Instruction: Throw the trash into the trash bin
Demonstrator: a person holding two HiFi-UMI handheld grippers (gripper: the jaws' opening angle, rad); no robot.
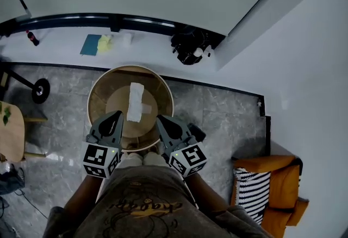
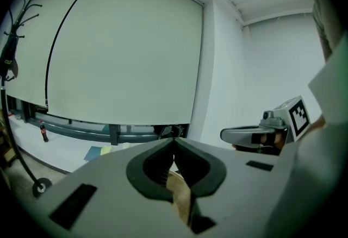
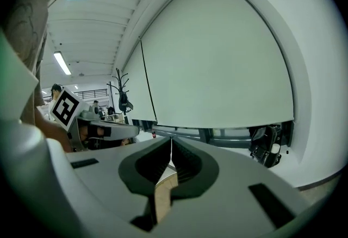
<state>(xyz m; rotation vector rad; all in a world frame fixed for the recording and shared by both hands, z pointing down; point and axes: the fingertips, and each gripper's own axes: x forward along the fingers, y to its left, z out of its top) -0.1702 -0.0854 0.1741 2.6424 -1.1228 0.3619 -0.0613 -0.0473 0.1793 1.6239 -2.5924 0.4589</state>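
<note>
The left gripper and the right gripper hung side by side over the near part of a round, tan, wood-coloured trash bin, tips aimed away from the person. In its own view each gripper showed its dark ribbed jaws pressed together at the tips. The tan strip in the gap behind the tips read as the bin's inside seen from above rather than anything pinched, so I judged both empty.

The trash, a crumpled white strip of paper, lay on the bin's floor, just ahead of the two tips and between them. Its long axis ran away from the person, roughly in line with the grippers. It sat slightly closer to the left gripper's tip than to the right's.

The bin stood on grey stone floor tiles, touching or nearly touching the person's pale shoes below the grippers' marker cubes.

With the paper already inside the rim, the task looked done or all but done. Any further reach would go forward and down between the two tips, the left being the handier.
</note>
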